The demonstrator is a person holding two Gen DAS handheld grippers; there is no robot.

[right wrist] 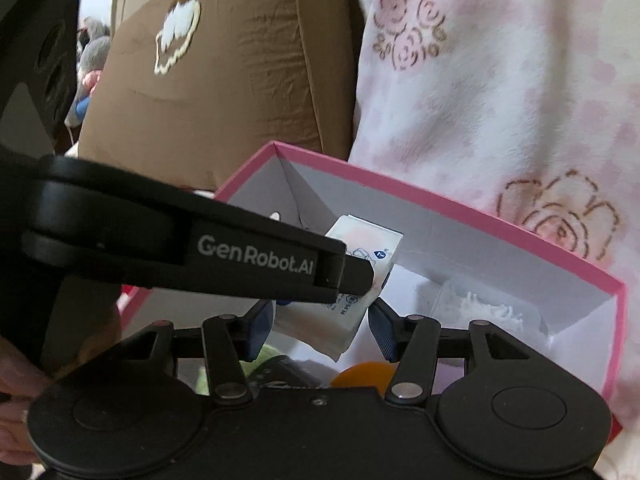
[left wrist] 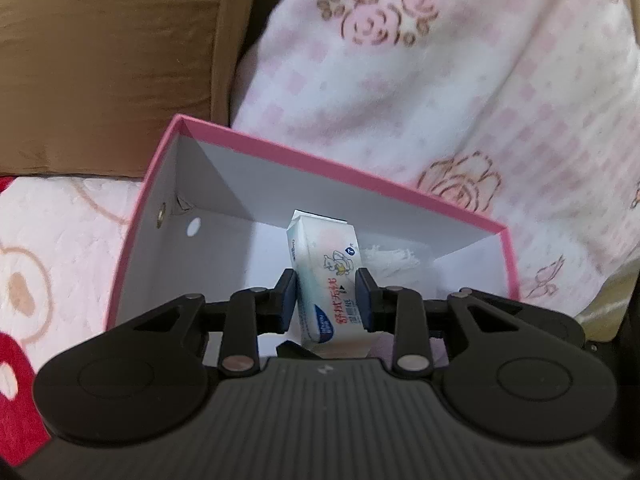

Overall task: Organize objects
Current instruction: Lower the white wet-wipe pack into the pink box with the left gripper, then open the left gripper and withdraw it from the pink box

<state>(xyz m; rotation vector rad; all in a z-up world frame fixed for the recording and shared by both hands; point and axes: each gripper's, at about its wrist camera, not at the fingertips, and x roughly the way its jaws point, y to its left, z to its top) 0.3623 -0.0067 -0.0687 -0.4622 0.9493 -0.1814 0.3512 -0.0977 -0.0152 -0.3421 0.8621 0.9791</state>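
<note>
The left gripper (left wrist: 326, 294) is clenched on a white tissue pack (left wrist: 326, 280), its two dark pads pressing both long sides, and it holds the pack over the open pink box (left wrist: 280, 160) at the centre of the left wrist frame. In the right wrist view the same pack (right wrist: 366, 248) sits at the middle, with the left gripper's arm crossing in from the left edge. The right gripper (right wrist: 320, 322) hangs just below with jaws apart, grasping nothing. Inside the box, toward the lower right, lies a clear packet of white sticks (right wrist: 486, 306), and an orange round thing (right wrist: 362, 374) shows near the bottom. I judge the step is placing the pack inside: lower it to the white floor beside the packet, keep it level, release only when it rests, and keep the right gripper clear of the wall
</note>
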